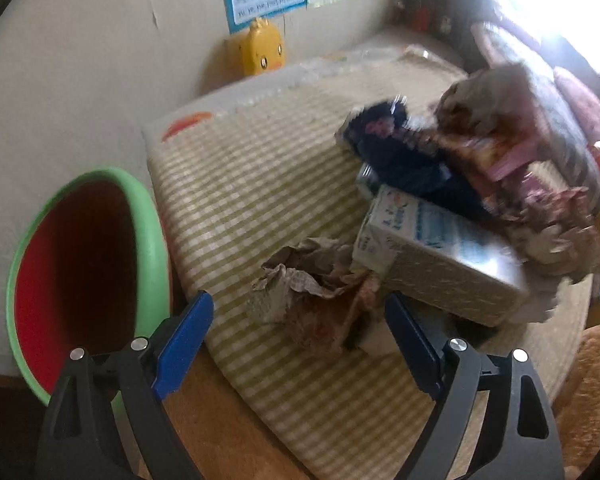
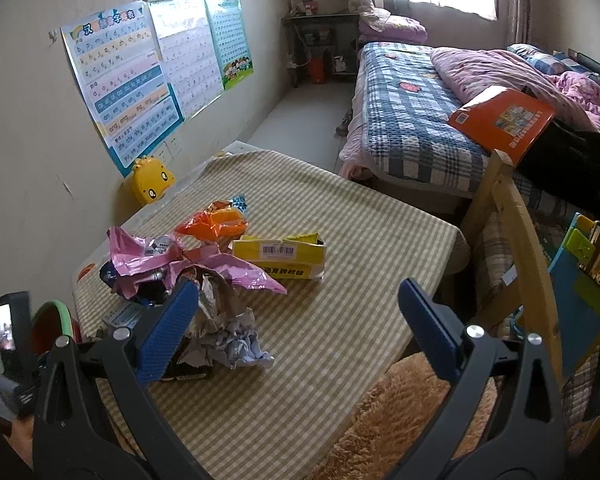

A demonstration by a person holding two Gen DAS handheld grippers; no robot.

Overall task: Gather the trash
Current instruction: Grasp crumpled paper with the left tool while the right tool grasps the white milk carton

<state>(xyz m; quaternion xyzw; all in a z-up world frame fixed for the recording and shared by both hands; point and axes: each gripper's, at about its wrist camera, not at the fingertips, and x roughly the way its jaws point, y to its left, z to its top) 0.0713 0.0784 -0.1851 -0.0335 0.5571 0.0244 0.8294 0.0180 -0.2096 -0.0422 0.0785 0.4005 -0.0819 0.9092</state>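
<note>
Reaching for the crumpled brown paper [image 1: 308, 300] on the bench [image 1: 260, 184], left gripper [image 1: 300, 344] fingers wide around nothing; right gripper [image 2: 296, 328] fingers wide, empty; next: close, carry left to the green bin [image 1: 148, 240]

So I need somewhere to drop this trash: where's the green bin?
The green bin sits at the left of the left wrist view, against the wall beside the striped tablecloth.

Motion-blurred wrappers [image 1: 480, 152] — carton [image 1: 432, 252] partly hidden
</note>
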